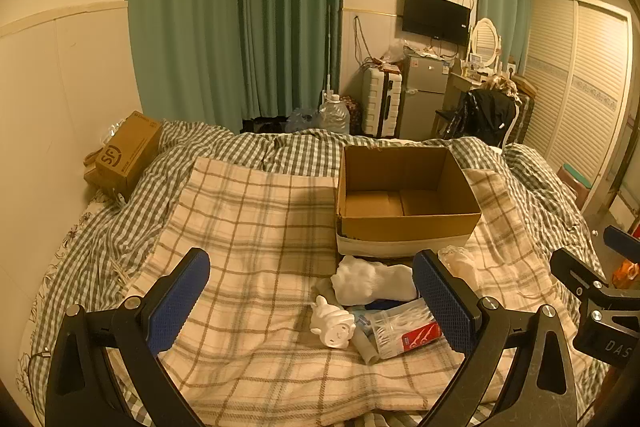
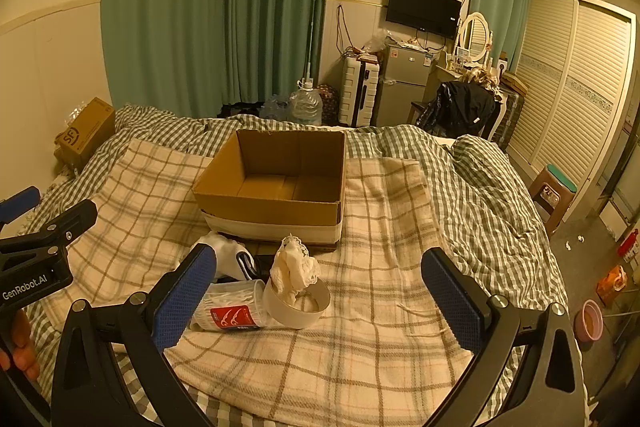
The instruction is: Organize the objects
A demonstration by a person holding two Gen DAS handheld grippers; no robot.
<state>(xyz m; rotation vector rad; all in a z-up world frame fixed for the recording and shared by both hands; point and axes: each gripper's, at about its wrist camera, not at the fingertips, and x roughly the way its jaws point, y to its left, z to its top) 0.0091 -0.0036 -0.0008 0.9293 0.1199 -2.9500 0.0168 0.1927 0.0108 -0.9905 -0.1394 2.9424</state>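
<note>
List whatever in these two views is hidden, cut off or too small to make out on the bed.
- Dark blue item: left wrist view, mostly hidden under the white sock.
- Cotton swab container: right wrist view, its left end is covered by the right tool finger; label print too small to read.
- Cardboard box: near floor hidden by its front wall, both views.

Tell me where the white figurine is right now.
In the left wrist view, the figurine lies on the plaid blanket, just left of the swab jar and below the sock.
</note>
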